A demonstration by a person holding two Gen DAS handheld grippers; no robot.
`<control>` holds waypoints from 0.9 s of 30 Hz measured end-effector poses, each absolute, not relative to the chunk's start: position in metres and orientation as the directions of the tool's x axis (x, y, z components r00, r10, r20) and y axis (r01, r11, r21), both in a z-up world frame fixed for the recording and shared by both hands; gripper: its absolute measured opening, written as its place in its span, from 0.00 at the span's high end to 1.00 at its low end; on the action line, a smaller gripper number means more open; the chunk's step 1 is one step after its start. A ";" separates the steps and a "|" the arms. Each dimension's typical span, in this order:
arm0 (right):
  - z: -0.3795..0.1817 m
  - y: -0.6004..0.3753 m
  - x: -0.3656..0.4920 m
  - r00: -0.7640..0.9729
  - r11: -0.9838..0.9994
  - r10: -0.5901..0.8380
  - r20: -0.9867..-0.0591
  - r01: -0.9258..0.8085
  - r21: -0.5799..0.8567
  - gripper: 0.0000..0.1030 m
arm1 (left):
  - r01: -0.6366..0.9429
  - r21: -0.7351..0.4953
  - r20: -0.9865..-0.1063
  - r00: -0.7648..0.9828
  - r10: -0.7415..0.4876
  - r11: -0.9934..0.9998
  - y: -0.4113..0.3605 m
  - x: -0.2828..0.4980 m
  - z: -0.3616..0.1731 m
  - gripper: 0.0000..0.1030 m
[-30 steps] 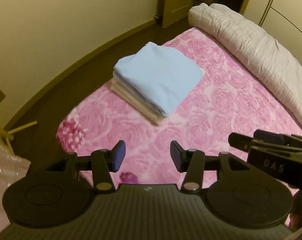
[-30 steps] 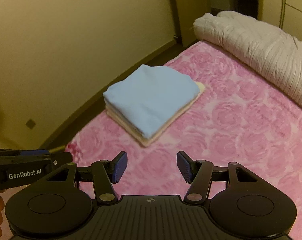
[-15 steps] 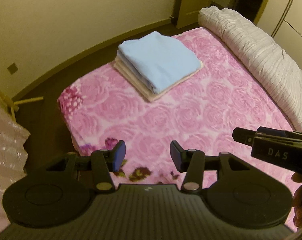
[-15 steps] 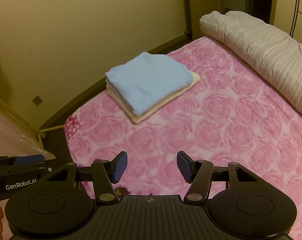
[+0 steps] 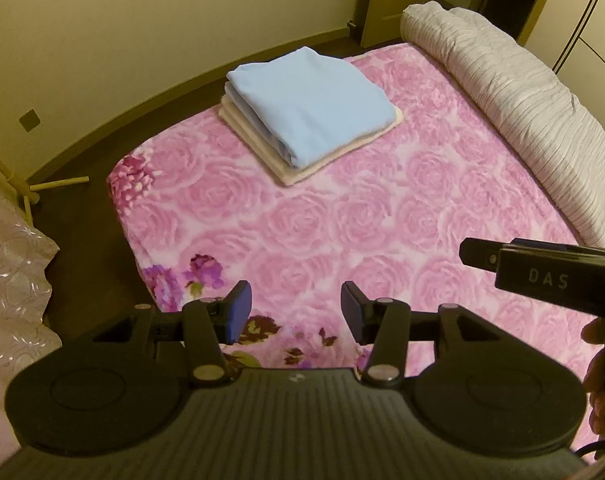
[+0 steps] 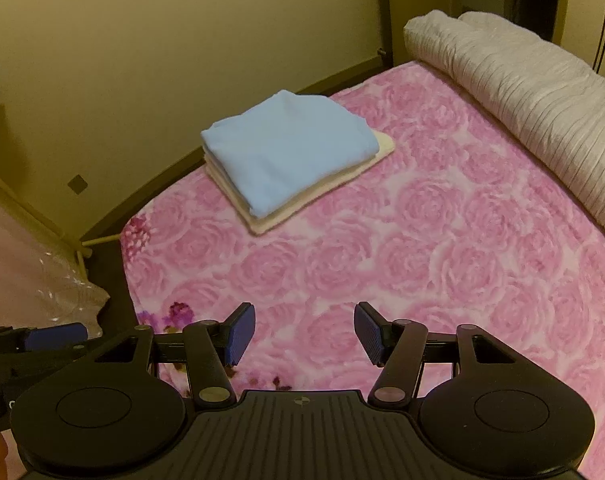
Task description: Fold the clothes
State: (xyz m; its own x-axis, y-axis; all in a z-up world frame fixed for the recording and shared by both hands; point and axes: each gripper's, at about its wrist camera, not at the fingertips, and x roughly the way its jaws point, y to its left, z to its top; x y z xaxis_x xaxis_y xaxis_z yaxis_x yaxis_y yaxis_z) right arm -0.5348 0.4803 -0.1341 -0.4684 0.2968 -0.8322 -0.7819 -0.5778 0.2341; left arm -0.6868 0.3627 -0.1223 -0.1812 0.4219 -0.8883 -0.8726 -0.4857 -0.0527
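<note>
A folded blue garment [image 5: 306,108] is seen lying on top of a folded cream garment [image 5: 334,156], the two forming a neat pile near the far left corner of the bed [image 5: 382,240]. The blue piece is stacked squarely, with its rounded fold edges turned toward the near side, while a strip of the cream piece is left showing below and to the right of it. Both are judged to be light, soft and limp: nothing would be kept in shape if only one corner were lifted, and the layers would likely slide apart. A hold is best taken at the thick folded edges on two opposite sides of the pile, with all layers pinched together, or from underneath the cream piece so that the whole pile is carried flat. The plush pink rose cover of the bed is likely to drag on the cloth a little. A rolled white quilt [image 5: 522,104] is laid along the right side of the bed, well apart from the pile. The left gripper [image 5: 296,310] and the right gripper [image 6: 304,332] are held over the near edge of the bed, well short of the pile, each with jaws spread wide and nothing between them
</note>
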 end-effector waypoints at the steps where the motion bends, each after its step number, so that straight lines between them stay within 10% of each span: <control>1: -0.135 0.483 -0.535 -0.468 -0.580 0.294 -0.834 -0.781 0.234 0.43 | -0.872 -0.052 -0.890 -0.180 0.419 -0.487 0.366 -0.687 -0.124 0.56; 27: -0.180 0.572 -0.570 -0.430 -0.589 0.207 -0.879 -0.772 0.239 0.43 | -0.865 -0.043 -0.932 -0.145 0.331 -0.500 0.450 -0.724 -0.167 0.56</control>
State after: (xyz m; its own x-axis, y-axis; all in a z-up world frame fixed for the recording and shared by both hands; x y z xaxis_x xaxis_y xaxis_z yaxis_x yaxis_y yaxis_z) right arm -0.5699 0.5715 -0.1797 -0.4302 0.2069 -0.8787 -0.7718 -0.5892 0.2391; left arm -0.7243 0.4504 -0.1669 -0.1452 0.3311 -0.9324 -0.8647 -0.5004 -0.0431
